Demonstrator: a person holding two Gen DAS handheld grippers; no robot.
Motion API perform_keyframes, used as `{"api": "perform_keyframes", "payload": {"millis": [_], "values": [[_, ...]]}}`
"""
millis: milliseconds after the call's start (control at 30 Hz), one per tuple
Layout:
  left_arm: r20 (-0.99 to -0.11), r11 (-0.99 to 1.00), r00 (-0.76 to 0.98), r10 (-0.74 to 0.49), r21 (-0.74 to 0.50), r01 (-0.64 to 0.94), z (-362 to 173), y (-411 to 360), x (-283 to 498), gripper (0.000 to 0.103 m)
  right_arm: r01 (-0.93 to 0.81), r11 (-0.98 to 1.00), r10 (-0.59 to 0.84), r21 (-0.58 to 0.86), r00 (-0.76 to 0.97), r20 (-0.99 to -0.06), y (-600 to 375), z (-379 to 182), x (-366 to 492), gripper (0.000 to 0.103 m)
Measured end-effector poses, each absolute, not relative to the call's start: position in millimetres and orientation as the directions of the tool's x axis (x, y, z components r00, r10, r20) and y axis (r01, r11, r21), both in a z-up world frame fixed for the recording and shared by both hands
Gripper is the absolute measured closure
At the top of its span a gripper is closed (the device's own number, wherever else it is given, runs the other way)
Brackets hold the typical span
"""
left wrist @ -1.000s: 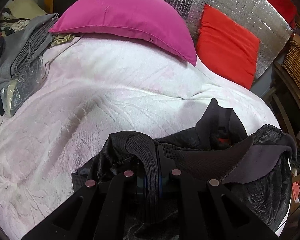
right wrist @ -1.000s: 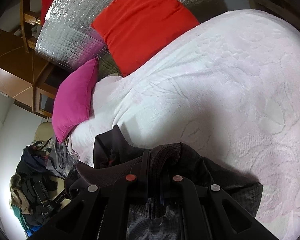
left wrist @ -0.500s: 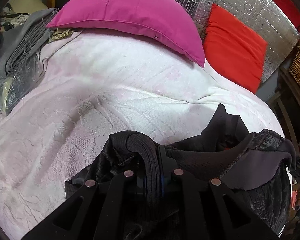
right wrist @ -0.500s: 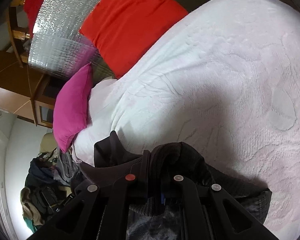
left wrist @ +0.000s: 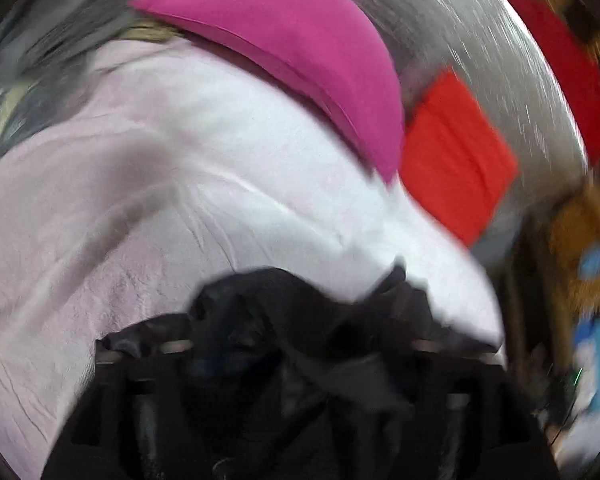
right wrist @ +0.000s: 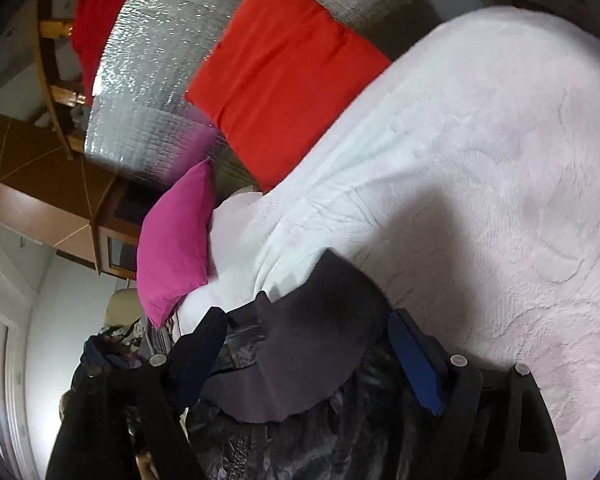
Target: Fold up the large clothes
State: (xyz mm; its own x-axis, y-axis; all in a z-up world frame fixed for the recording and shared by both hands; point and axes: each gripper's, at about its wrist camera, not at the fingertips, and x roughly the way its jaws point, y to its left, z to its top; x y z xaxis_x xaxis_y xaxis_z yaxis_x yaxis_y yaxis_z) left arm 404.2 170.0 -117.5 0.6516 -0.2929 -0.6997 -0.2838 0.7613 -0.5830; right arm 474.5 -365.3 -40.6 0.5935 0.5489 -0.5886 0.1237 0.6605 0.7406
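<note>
A black jacket (left wrist: 268, 308) with a grey lining (right wrist: 312, 352) lies bunched on the pale pink blanket (left wrist: 100, 220) of a bed. In the blurred left wrist view, my left gripper (left wrist: 296, 346) is over the jacket. Its jaws are opening and stand wide apart, with cloth lying loose between them. In the right wrist view, my right gripper (right wrist: 304, 360) is opening too. Its blue pads (right wrist: 414, 364) stand clear of the cloth on both sides, and the jacket's lining and shiny shell (right wrist: 300, 440) rest between the fingers.
A pink cushion (left wrist: 300, 48) and a red cushion (left wrist: 452, 152) lean on a silver foil panel (left wrist: 480, 40) at the head of the bed. Grey clothes (left wrist: 40, 60) are heaped at the far left. Wooden furniture (right wrist: 40, 184) and a clothes heap (right wrist: 112, 344) stand beyond the bed.
Both grippers have gone from shut on the jacket's ribbed hem to wide apart, letting the cloth drop. The left view has rolled and blurred; the jacket now lies slack on the blanket.
</note>
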Motion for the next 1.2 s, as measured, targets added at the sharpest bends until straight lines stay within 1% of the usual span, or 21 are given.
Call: {"api": "perform_keyframes", "payload": {"millis": [67, 100, 200, 233, 300, 400, 433, 467, 500, 567, 667, 800, 833, 867, 933, 967, 1000, 1067, 1100, 1167, 1200], "values": [[-0.656, 0.69, 0.709, -0.258, -0.639, -0.34, -110.1, 190.6, 395.5, 0.021, 0.106, 0.686, 0.534, 0.72, 0.6, -0.596, -362.4, -31.9, 470.8, 0.018], [-0.653, 0.685, 0.715, -0.249, -0.641, -0.346, -107.2, 194.8, 394.0, 0.021, 0.093, 0.702, 0.526, 0.706, 0.6, -0.603, -360.1, -27.6, 469.9, 0.018], [-0.658, 0.751, 0.733, -0.172, -0.569, -0.335, -90.1, 198.1, 384.8, 0.021, 0.043, 0.777, 0.483, 0.629, 0.6, -0.638, -350.5, -16.7, 465.8, 0.018], [-0.66, 0.796, 0.736, -0.151, -0.523, -0.305, -84.3, 192.2, 381.6, 0.021, 0.026, 0.799, 0.471, 0.601, 0.596, -0.651, -348.3, -16.1, 463.2, 0.018], [-0.667, 0.883, 0.734, -0.131, -0.415, -0.219, -77.7, 173.8, 375.9, 0.021, -0.018, 0.87, 0.413, 0.493, 0.573, -0.708, -336.0, -18.3, 459.2, 0.018], [-0.696, 0.977, 0.71, -0.111, -0.207, -0.051, -82.7, 135.4, 373.0, 0.021, -0.044, 0.919, 0.351, 0.391, 0.541, -0.764, -327.2, -33.4, 457.2, 0.02], [-0.71, 0.992, 0.699, -0.087, -0.129, -0.007, -87.6, 121.5, 374.9, 0.021, -0.041, 0.924, 0.342, 0.381, 0.536, -0.772, -326.8, -39.0, 458.4, 0.022], [-0.728, 0.997, 0.683, -0.066, -0.069, 0.023, -94.7, 109.9, 378.9, 0.021, -0.042, 0.925, 0.342, 0.378, 0.53, -0.776, -326.7, -43.5, 459.7, 0.028], [-0.742, 0.998, 0.668, -0.058, -0.041, 0.041, -101.0, 103.7, 383.2, 0.021, -0.045, 0.926, 0.341, 0.374, 0.523, -0.781, -326.2, -46.8, 461.7, 0.031], [-0.766, 0.998, 0.64, -0.055, -0.03, 0.049, -111.2, 100.9, 392.8, 0.021, -0.061, 0.93, 0.343, 0.363, 0.501, -0.795, -323.6, -54.2, 467.0, 0.033], [-0.803, 0.999, 0.594, -0.048, -0.027, 0.044, -126.3, 105.9, 411.4, 0.021, -0.064, 0.935, 0.334, 0.347, 0.483, -0.81, -327.6, -62.4, 473.6, 0.033], [-0.822, 0.998, 0.567, -0.059, -0.046, 0.036, -132.7, 113.7, 425.8, 0.021, -0.077, 0.933, 0.345, 0.351, 0.464, -0.816, -328.9, -72.0, 483.2, 0.033], [-0.826, 0.999, 0.562, -0.054, -0.045, 0.03, -135.9, 114.0, 429.7, 0.021, -0.082, 0.93, 0.354, 0.358, 0.456, -0.817, -328.2, -74.5, 484.5, 0.036], [-0.829, 0.998, 0.556, -0.059, -0.052, 0.028, -139.1, 114.9, 432.9, 0.025, -0.095, 0.927, 0.366, 0.363, 0.44, -0.82, -326.3, -78.0, 486.4, 0.061], [-0.846, 0.999, 0.533, -0.029, -0.039, -0.008, -143.1, 116.2, 436.8, 0.064, -0.101, 0.93, 0.36, 0.353, 0.433, -0.826, -323.8, -79.8, 488.3, 0.077], [-0.846, 0.997, 0.53, -0.061, -0.081, -0.016, -144.1, 120.1, 437.8, 0.069, -0.115, 0.936, 0.347, 0.332, 0.442, -0.827, -321.7, -76.1, 487.0, 0.083], [-0.842, 0.994, 0.534, -0.082, -0.111, -0.022, -144.0, 124.2, 437.5, 0.079, -0.122, 0.942, 0.332, 0.312, 0.464, -0.822, -320.6, -69.7, 484.0, 0.084], [-0.829, 0.989, 0.552, -0.088, -0.137, -0.049, -142.5, 132.8, 434.7, 0.083, -0.124, 0.936, 0.345, 0.329, 0.499, -0.795, -326.0, -54.3, 478.9, 0.085], [-0.839, 0.979, 0.533, -0.107, -0.184, -0.092, -149.3, 142.2, 436.9, 0.084, -0.091, 0.931, 0.35, 0.353, 0.495, -0.795, -332.8, -56.8, 481.0, 0.085], [-0.88, 0.967, 0.461, -0.116, -0.205, -0.148, -172.9, 149.7, 444.8, 0.084, 0.001, 0.933, 0.327, 0.36, 0.417, -0.848, -340.9, -87.8, 491.8, 0.085], [-0.879, 0.969, 0.464, -0.109, -0.198, -0.148, -174.8, 147.9, 445.4, 0.083, 0.006, 0.931, 0.337, 0.365, 0.37, -0.866, -337.7, -105.0, 493.5, 0.085]]}}
